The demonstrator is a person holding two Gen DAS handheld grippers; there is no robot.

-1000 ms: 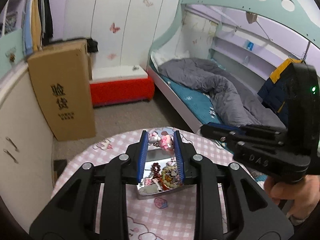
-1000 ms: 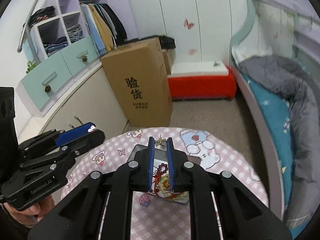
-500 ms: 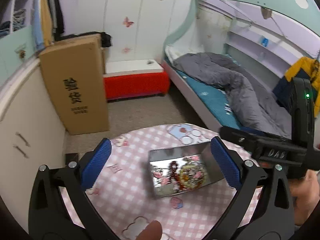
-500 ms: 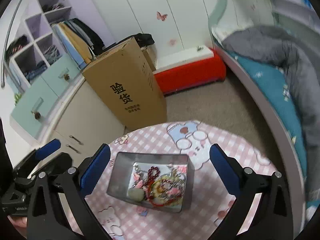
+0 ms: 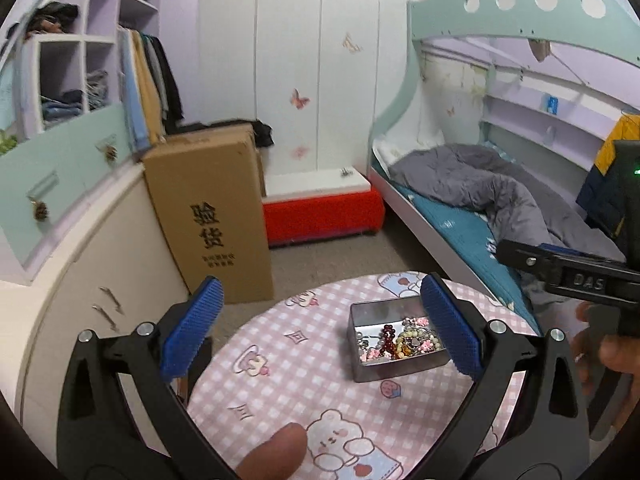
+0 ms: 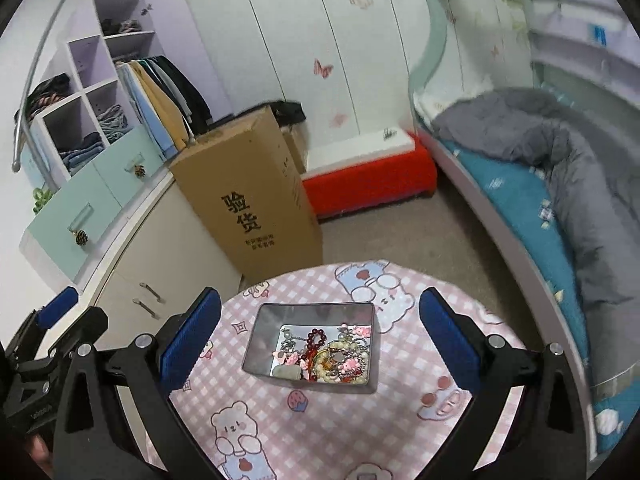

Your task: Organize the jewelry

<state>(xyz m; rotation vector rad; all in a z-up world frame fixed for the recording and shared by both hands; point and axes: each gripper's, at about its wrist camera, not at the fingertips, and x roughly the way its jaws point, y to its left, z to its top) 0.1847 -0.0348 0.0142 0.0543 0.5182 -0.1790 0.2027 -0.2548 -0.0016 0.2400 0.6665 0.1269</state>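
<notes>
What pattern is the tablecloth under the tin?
Pink-and-white check with cartoon bears on the tablecloth; right wrist view.

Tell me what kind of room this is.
Most likely a child's bedroom: a bunk bed with a grey duvet, an open wardrobe of hanging clothes, and butterfly stickers on the wall. The jewelry tin sits on a small round table.

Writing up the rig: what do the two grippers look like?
Both match: black plastic frames with silver screw heads and blue textured pads on the fingers. The left gripper shows pale lettering on its side in the right view. The right gripper reads "DAS" in the left view, beside a green LED.
</notes>
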